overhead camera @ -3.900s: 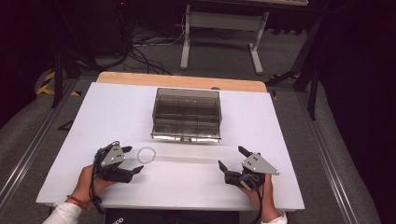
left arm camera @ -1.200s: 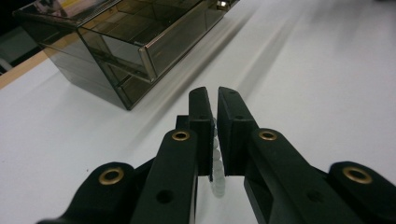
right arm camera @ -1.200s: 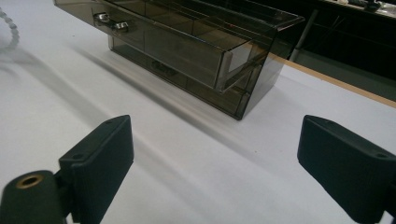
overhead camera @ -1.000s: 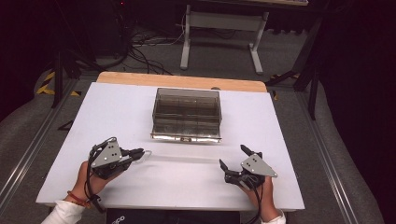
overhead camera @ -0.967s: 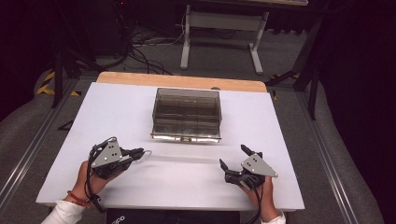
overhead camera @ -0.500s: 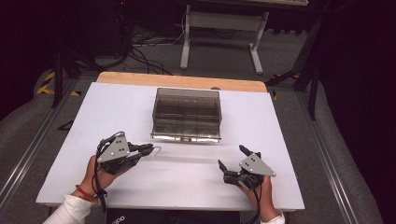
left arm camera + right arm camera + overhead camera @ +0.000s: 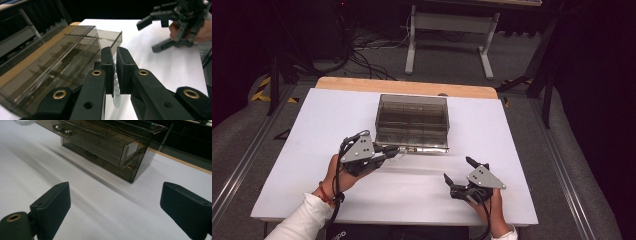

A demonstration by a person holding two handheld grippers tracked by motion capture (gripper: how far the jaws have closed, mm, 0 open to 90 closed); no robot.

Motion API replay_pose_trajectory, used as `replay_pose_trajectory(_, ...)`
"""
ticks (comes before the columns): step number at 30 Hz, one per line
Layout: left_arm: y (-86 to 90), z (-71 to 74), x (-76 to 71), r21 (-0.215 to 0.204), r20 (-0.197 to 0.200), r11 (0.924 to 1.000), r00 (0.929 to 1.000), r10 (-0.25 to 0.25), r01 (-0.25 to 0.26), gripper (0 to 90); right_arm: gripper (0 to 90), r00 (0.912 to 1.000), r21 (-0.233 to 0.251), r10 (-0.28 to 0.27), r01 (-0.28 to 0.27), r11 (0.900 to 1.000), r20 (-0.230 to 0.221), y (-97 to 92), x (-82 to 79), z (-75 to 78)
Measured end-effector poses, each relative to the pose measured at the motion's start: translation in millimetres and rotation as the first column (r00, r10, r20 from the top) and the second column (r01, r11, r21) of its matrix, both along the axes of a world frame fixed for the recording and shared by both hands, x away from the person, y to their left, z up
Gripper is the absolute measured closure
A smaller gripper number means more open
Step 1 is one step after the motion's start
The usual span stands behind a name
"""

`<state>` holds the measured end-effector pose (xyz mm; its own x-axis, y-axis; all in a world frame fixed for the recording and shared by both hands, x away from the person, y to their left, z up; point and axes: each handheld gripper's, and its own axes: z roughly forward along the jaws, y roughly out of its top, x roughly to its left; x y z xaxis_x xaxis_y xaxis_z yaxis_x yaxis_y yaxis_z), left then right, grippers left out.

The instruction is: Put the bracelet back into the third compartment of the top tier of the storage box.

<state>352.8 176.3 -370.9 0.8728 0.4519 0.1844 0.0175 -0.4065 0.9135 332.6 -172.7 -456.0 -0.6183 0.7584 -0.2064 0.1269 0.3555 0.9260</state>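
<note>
the left tool (image 7: 113, 68) pinches a clear beaded ring (image 7: 116, 96) just off the smoky plastic drawer box (image 7: 412, 120); the right tool (image 7: 460, 173) rests spread, well apart. both sit over a white desk (image 7: 312, 130) with a wooden far edge, grey floor beyond. the box compartments look empty.

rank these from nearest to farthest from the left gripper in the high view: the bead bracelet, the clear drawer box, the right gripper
1. bead bracelet: clamped between the left gripper jaws.
2. clear drawer box: just beyond the jaw tips.
3. right gripper: across the table, at the near right.
</note>
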Motion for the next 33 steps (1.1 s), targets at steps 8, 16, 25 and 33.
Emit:
replay_pose_trajectory(8,-22.6,10.4,16.4,0.007,0.005,0.9999,0.9999,-0.015,0.015,84.8,9.7,0.9998,-0.013,0.019,-0.019,0.9997,-0.005,2.8,-0.1,-1.2)
replay_pose_trajectory(16,-46.8,15.5,33.1,-0.001,0.007,0.9996,0.9996,-0.027,0.027,84.8,9.7,0.9997,-0.02,0.02,-0.02,0.9996,-0.014,4.4,1.5,-3.8)
replay_pose_trajectory(25,-70.1,16.6,47.1,0.009,0.007,0.9996,0.9996,-0.028,0.028,84.8,9.7,0.9996,-0.027,0.023,-0.024,0.9994,-0.018,4.2,1.7,-4.4)
replay_pose_trajectory(33,-82.8,14.4,58.2,0.003,-0.004,0.9999,0.9999,-0.013,0.013,84.8,10.3,0.9994,-0.041,0.03,-0.031,0.9987,-0.016,5.4,1.3,-4.7)
